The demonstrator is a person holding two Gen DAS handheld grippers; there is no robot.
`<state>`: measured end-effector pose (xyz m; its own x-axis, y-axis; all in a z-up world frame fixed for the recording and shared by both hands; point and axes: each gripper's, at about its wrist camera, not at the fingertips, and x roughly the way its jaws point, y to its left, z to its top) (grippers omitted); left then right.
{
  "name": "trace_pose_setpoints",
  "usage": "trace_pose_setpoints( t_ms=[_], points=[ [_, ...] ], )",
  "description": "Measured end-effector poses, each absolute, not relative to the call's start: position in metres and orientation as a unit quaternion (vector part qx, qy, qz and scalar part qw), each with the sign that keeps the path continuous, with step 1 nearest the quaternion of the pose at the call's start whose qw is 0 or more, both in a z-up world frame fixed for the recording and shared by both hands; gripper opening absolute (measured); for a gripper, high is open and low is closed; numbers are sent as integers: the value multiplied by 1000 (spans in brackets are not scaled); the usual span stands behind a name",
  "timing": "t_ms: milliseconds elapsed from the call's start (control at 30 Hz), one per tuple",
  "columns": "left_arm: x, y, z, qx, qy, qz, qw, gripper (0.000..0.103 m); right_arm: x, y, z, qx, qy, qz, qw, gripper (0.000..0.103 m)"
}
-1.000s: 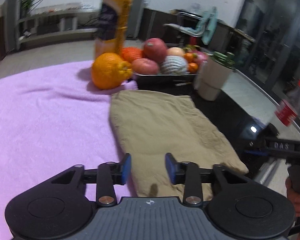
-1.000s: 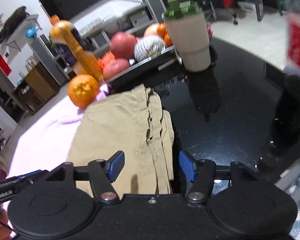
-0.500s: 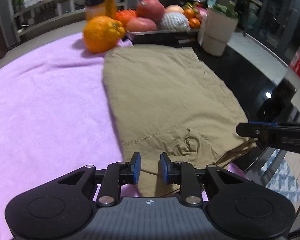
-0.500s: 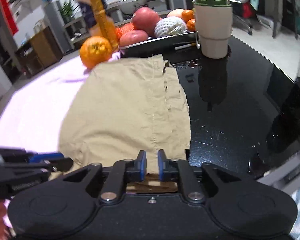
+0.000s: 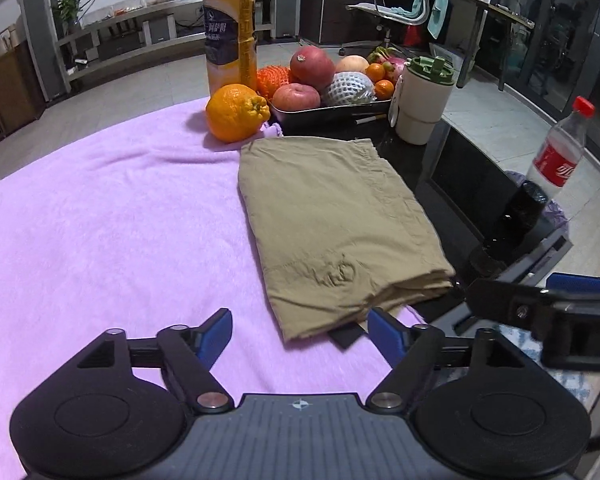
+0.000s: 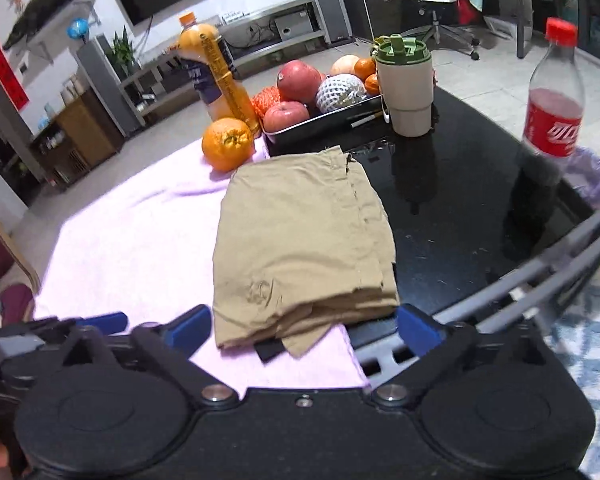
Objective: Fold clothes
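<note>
A tan garment (image 5: 332, 216) lies folded flat, partly on the purple towel (image 5: 100, 220) and partly on the black table (image 5: 460, 168). It also shows in the right wrist view (image 6: 296, 240). My left gripper (image 5: 300, 330) is open and empty, just short of the garment's near edge. My right gripper (image 6: 304, 330) is open and empty, with the garment's near edge between its blue fingertips (image 6: 418, 328). The right gripper's body (image 5: 540, 312) shows at the right of the left wrist view.
At the back stand an orange juice bottle (image 5: 230, 28), a large orange (image 5: 236, 112), a tray of fruit (image 5: 328, 110) and a lidded cup (image 5: 422, 100). A cola bottle (image 6: 552, 108) stands at the right table edge. Floor and rug lie beyond the right edge.
Both grippers were shut on the garment's near edge half a second ago. Now both are open and drawn back, and the garment lies released on the table.
</note>
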<state>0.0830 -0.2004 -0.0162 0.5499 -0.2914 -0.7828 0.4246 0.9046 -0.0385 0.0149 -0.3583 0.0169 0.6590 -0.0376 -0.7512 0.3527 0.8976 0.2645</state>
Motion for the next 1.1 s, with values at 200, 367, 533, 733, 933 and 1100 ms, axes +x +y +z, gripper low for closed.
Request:
trace_pose_setpoints(
  t_ms=[200,367,533,733,933,1100],
  points=[
    [68,-189,3,46,440,-220,869,92,-3,-337,52,170,405,-146,886,103],
    [51,-184,15,53,435,-219,872,94,-15,-325,72,157,413,-151,884,103],
    [37,-178,25,45,439,-233,866,94,-20,-319,81,157,429,-152,876,103],
    [22,-174,36,49,431,-239,869,94,-28,-310,91,143,431,-153,878,103],
    [18,-171,37,50,428,-238,870,94,-30,-304,94,133,430,-155,880,103],
    [17,-171,35,56,425,-230,874,95,-29,-304,92,131,429,-155,880,103]
  ],
)
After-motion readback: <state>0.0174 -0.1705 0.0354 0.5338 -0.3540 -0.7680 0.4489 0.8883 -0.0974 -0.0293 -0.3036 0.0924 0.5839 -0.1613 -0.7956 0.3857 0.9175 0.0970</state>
